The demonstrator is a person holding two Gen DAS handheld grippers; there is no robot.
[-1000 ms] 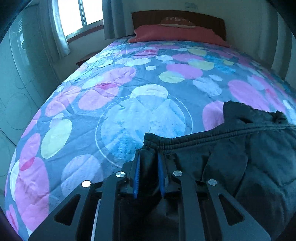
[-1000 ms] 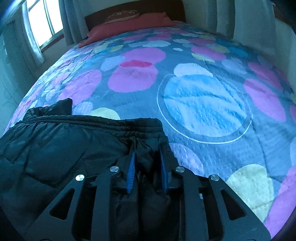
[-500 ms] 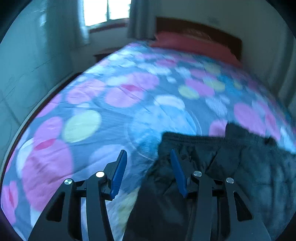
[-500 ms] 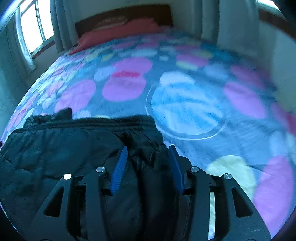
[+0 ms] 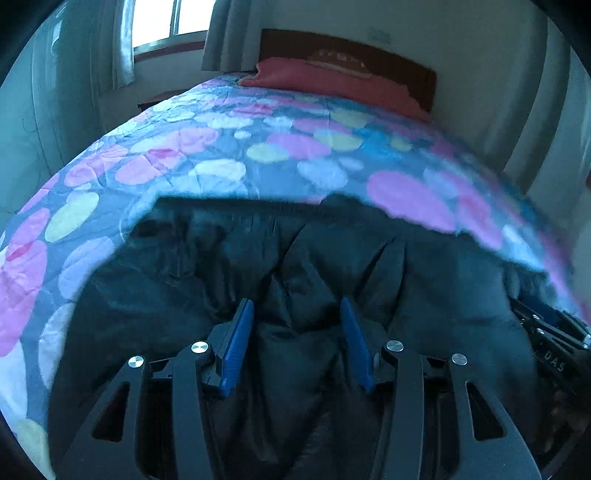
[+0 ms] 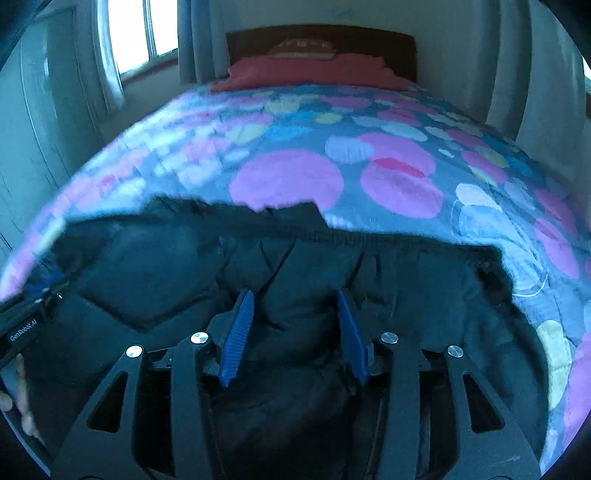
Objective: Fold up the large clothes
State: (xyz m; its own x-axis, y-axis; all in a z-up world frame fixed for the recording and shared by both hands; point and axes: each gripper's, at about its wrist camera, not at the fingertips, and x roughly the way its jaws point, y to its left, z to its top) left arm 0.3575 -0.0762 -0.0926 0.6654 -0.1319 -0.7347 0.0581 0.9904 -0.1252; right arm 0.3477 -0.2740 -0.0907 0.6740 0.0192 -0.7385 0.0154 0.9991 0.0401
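Note:
A large black padded garment (image 5: pixel 229 266) lies on the bed, its elastic hem edge toward the headboard; it also fills the lower half of the right wrist view (image 6: pixel 406 280). My left gripper (image 5: pixel 297 332) is open, its blue pads apart above the garment's middle and holding nothing. My right gripper (image 6: pixel 295 325) is open too, above the same fabric. The right gripper shows at the right edge of the left wrist view (image 5: pixel 554 343). The left gripper shows at the left edge of the right wrist view (image 6: pixel 26 321).
The bed's quilt (image 5: pixel 295 147) has pink, blue and yellow circles. A red pillow (image 6: pixel 314 72) lies against the dark headboard (image 6: pixel 321 33). A window with curtains (image 5: pixel 162 22) is at the back left. Pale walls stand on both sides.
Both grippers let go of the garment's hem corners and opened. They pulled back toward me and moved inward over the garment's middle.

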